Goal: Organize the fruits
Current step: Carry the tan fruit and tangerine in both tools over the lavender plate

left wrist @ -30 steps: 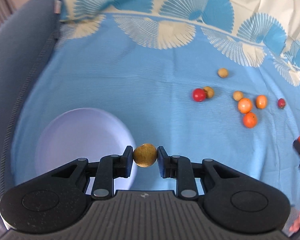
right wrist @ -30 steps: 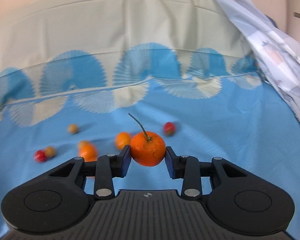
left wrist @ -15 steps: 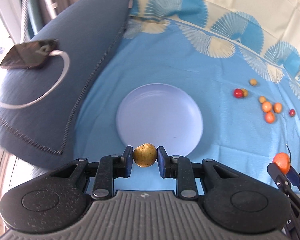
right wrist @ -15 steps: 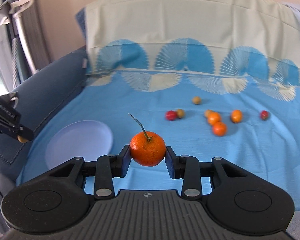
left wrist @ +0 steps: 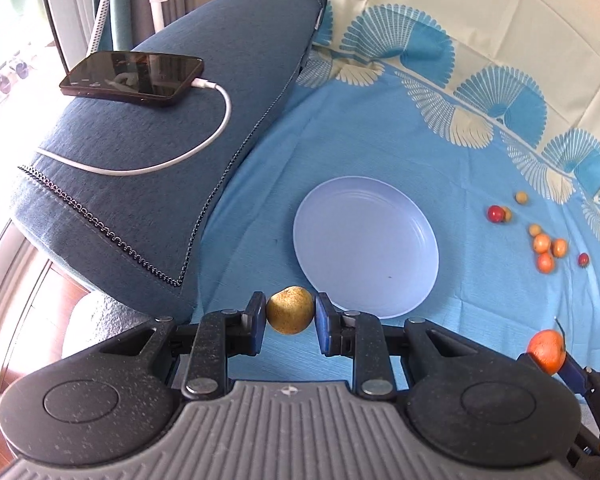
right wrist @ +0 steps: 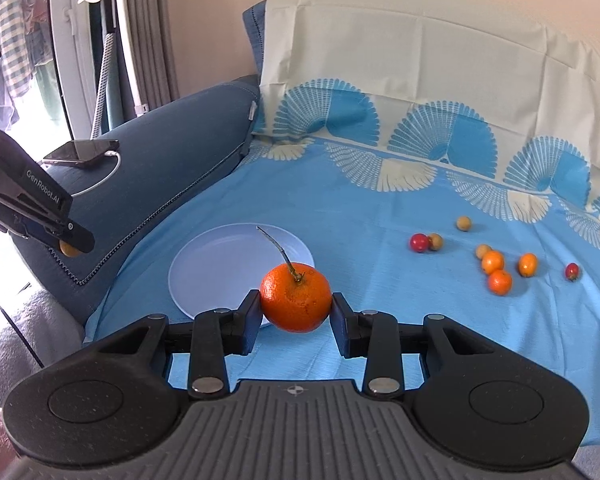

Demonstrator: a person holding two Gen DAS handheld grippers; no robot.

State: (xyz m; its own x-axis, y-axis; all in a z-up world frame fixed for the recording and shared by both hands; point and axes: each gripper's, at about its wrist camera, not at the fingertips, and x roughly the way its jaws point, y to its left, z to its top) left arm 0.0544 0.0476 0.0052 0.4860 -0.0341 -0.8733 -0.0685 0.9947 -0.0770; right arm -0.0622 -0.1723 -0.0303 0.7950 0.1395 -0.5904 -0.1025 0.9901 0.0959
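The left wrist view looks steeply down from above the near left edge of the blue sheet (left wrist: pixel 340 128), with the plate (left wrist: pixel 366 246) at frame centre, the sofa arm (left wrist: pixel 140 152) filling the upper left and the right gripper (left wrist: pixel 556 360) entering at the lower right edge. The right wrist view sits lower and faces across the sheet (right wrist: pixel 380 216) towards the backrest, with the plate (right wrist: pixel 220 264) left of centre and the left gripper (right wrist: pixel 70 246) at the left edge. Both views share the plate, the phone (left wrist: pixel 132 78) (right wrist: pixel 82 151) on the sofa arm (right wrist: pixel 172 152) and the scattered small fruits (left wrist: pixel 542 244) (right wrist: pixel 493 262) at the right.
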